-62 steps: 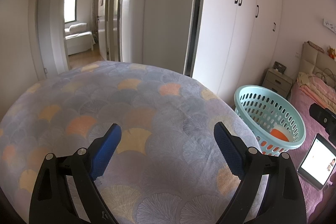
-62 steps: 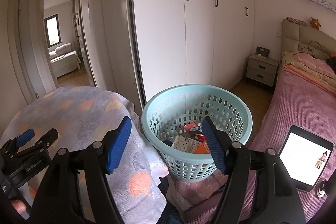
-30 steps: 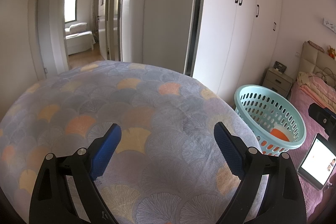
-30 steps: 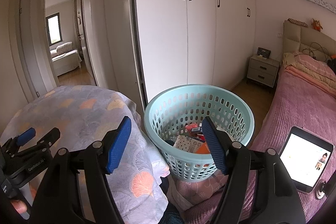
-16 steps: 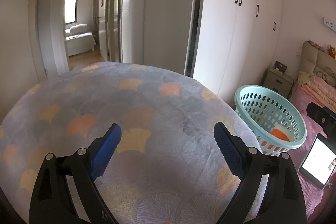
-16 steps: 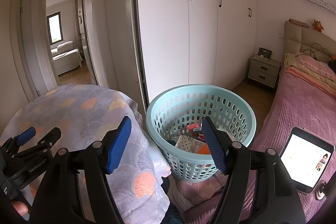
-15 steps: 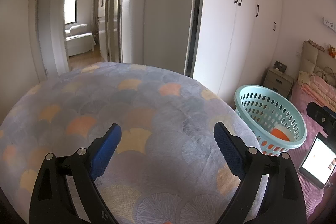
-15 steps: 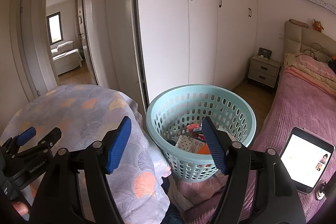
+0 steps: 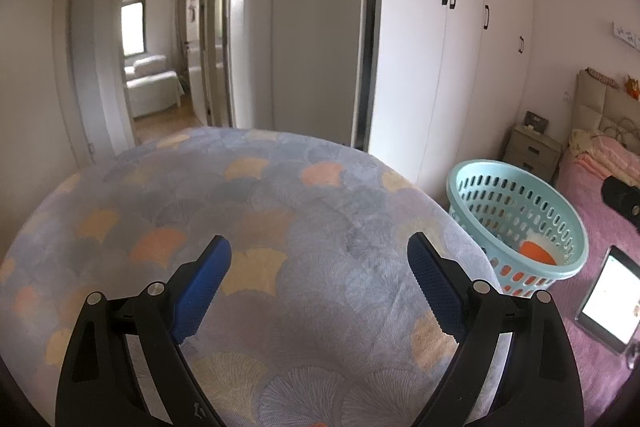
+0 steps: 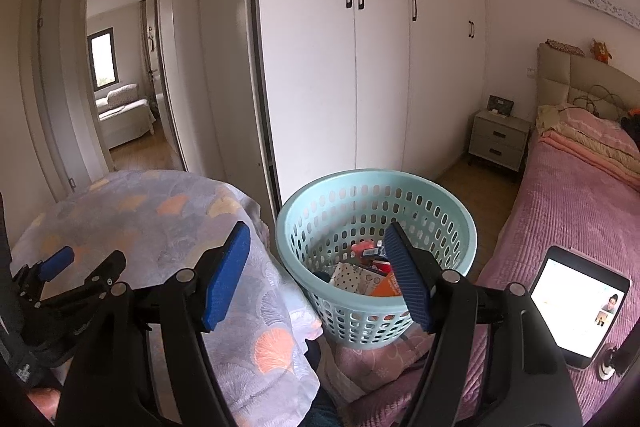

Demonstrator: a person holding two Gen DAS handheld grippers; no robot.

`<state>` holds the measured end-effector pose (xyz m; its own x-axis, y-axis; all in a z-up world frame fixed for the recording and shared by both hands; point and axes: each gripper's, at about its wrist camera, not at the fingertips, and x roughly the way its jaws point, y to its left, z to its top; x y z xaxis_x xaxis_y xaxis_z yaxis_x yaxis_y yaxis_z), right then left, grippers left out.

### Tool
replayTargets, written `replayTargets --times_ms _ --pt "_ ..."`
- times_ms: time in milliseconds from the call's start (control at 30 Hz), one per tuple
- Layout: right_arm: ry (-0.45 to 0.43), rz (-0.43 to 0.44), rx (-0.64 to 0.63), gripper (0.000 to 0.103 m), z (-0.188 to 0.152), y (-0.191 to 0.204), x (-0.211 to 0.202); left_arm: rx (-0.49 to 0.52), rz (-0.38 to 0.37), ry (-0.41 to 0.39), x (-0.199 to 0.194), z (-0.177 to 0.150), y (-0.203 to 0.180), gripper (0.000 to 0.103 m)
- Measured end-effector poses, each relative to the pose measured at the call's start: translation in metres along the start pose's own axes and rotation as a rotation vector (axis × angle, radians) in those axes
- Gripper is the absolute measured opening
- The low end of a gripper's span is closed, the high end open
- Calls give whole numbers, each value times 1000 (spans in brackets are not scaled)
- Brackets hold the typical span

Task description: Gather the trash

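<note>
Both claws gape wide, empty: left gripper (image 9: 316, 267) over a cloth (image 9: 280, 211), right gripper (image 10: 318, 273) before the basket (image 10: 460, 227). Trash (image 10: 360, 277) at 12 o'clock looks light, crushable paper; pinch edges gently.

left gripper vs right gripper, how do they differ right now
The left gripper hovers over the fan-patterned cloth; the right gripper points at the teal basket. Only patterned cloth lies between the left's fingers; trash inside the basket shows between the right's. Both are open, holding nothing.
</note>
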<state>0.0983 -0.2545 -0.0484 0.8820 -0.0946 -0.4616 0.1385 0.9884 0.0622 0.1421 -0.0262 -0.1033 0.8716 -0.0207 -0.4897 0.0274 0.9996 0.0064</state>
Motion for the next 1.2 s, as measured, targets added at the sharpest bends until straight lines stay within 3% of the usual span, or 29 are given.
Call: replayTargets --times_ms 567,733,1067,1200 --pt "-27 31 26 66 4 4 -30 13 59 -63 -70 13 -5 91" --pt "-46 42 12 66 2 9 -44 -6 47 -80 -90 15 -1 91" --pt "-69 51 -10 66 4 20 -57 -30 60 -122 -110 18 10 91" --pt "-59 47 -20 66 2 25 -53 -32 49 -90 -102 18 17 93"
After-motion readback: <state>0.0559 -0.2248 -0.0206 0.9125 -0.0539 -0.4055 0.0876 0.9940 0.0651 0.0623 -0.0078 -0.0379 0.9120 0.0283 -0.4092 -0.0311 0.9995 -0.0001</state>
